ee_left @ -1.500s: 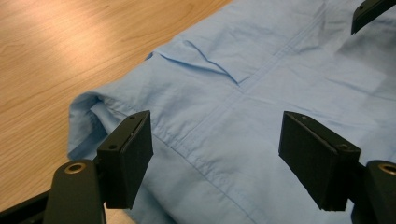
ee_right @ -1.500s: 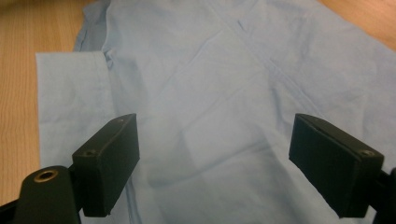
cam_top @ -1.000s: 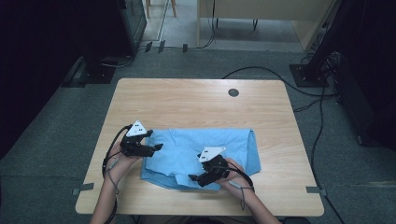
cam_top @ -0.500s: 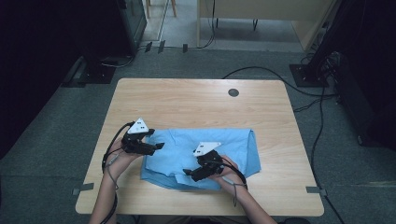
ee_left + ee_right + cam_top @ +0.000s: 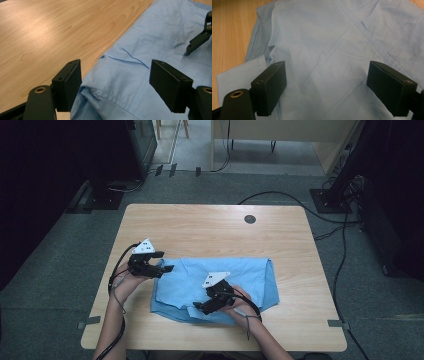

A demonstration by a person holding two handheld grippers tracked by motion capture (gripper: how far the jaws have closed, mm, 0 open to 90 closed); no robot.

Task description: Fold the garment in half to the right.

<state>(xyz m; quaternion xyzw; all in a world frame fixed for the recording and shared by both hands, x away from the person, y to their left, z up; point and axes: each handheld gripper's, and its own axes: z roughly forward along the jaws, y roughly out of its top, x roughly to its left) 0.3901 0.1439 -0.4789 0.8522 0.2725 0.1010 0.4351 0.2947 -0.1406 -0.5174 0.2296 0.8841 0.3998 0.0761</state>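
Two sets of jaws spread wide, empty | left gripper at left edge of light-blue cotton shirt, right gripper over its front-left corner | shirt flat near front edge of pale wooden table | advice: pinch hem fully, lift both sides evenly, avoid dragging.

The wooden table occupies the centre of the high view. A light blue shirt lies folded flat on its lower half. A round dark grommet sits in the upper right of the tabletop.
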